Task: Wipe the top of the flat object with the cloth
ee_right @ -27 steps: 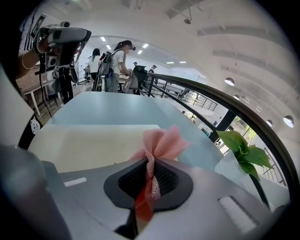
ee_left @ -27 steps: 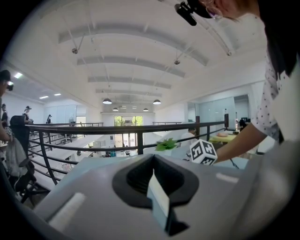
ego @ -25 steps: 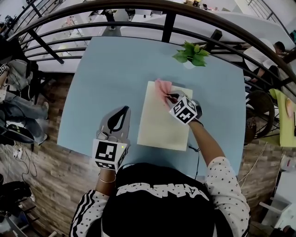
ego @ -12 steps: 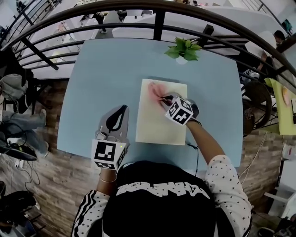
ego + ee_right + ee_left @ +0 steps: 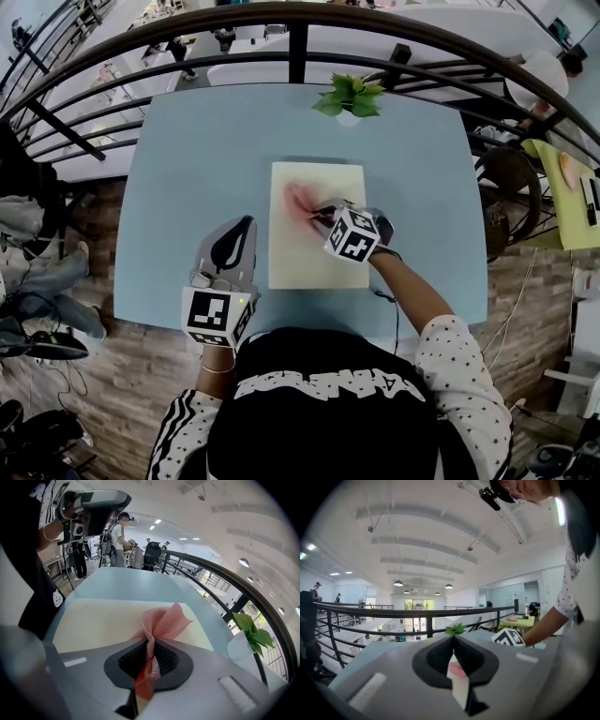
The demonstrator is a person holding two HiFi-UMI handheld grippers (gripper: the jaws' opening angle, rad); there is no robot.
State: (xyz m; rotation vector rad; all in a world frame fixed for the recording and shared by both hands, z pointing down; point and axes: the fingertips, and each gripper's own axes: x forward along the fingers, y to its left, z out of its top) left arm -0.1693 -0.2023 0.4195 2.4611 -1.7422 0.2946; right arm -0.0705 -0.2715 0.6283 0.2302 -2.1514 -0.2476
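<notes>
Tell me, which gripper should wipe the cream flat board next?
Right. The right gripper is shut on the pink mesh cloth, resting on the cream flat board. The left gripper is shut, empty, beside the board.

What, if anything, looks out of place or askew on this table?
Nothing stands out. The cream board lies flat on the blue table, the potted plant stands upright at the far edge, and the pink cloth is pinched in the right gripper on the board. The left gripper is shut, empty, beside the board.
</notes>
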